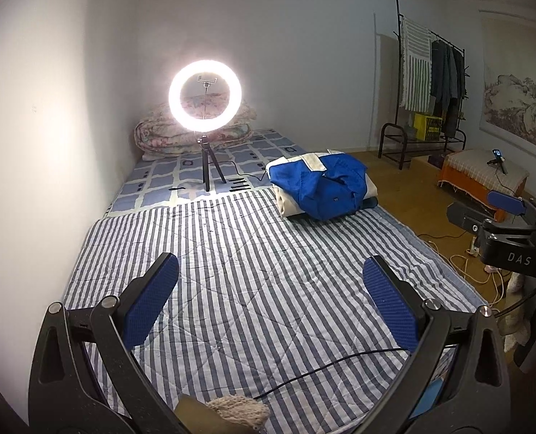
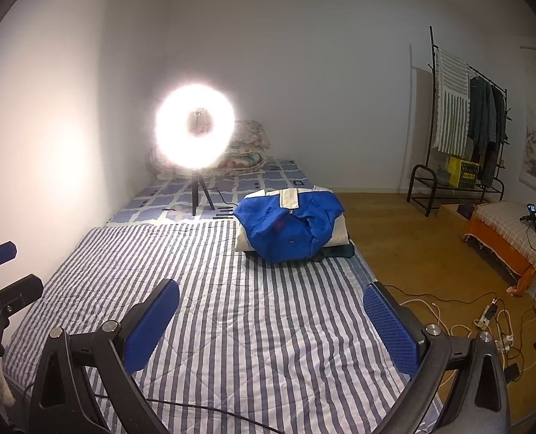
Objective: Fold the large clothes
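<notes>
A folded blue and cream jacket (image 1: 322, 188) lies on top of other folded clothes at the far right side of the striped bed cover (image 1: 249, 271). It also shows in the right wrist view (image 2: 289, 228). My left gripper (image 1: 269, 275) is open and empty above the near part of the striped cover. My right gripper (image 2: 269, 302) is open and empty too, held over the bed's right part. The right gripper shows at the right edge of the left wrist view (image 1: 499, 213). The left gripper shows at the left edge of the right wrist view (image 2: 0, 278).
A lit ring light on a tripod (image 1: 204, 97) stands on the checked sheet behind the striped cover, in front of a folded quilt (image 1: 166, 133). A black cable (image 1: 322, 369) crosses the near cover. A clothes rack (image 2: 463, 133), a covered bench (image 2: 510, 231) and floor cables (image 2: 484, 318) are to the right.
</notes>
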A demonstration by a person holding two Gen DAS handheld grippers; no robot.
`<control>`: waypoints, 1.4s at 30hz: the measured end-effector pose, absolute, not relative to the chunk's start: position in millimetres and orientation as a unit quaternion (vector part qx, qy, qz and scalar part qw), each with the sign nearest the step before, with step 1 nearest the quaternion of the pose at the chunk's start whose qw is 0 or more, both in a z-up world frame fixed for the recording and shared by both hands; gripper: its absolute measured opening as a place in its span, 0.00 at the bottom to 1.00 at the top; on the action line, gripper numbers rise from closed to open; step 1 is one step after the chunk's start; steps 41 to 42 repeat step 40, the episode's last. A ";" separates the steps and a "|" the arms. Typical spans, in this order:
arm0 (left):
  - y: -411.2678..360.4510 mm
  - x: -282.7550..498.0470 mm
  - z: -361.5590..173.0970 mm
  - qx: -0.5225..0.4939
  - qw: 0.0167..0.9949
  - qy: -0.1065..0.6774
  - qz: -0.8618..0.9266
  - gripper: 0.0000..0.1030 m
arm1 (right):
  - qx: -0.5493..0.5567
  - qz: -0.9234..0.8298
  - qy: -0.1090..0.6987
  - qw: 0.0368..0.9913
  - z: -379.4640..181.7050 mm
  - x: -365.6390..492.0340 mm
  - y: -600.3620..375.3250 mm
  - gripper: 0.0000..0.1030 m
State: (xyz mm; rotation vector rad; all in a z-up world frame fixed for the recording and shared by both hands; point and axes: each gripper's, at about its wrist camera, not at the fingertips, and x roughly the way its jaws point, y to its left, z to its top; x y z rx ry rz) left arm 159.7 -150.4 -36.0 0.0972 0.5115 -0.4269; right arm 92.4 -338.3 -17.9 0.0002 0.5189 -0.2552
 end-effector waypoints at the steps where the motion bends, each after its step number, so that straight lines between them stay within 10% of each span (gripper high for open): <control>1: -149.5 159.9 -36.5 0.048 0.944 0.252 -0.209 1.00 | 0.000 -0.125 0.257 0.958 -18.3 92.3 -337.5 1.00; 42: -144.4 151.3 -27.4 0.049 0.952 0.232 -0.194 1.00 | -0.015 -0.108 0.271 0.956 -30.5 90.2 -319.6 1.00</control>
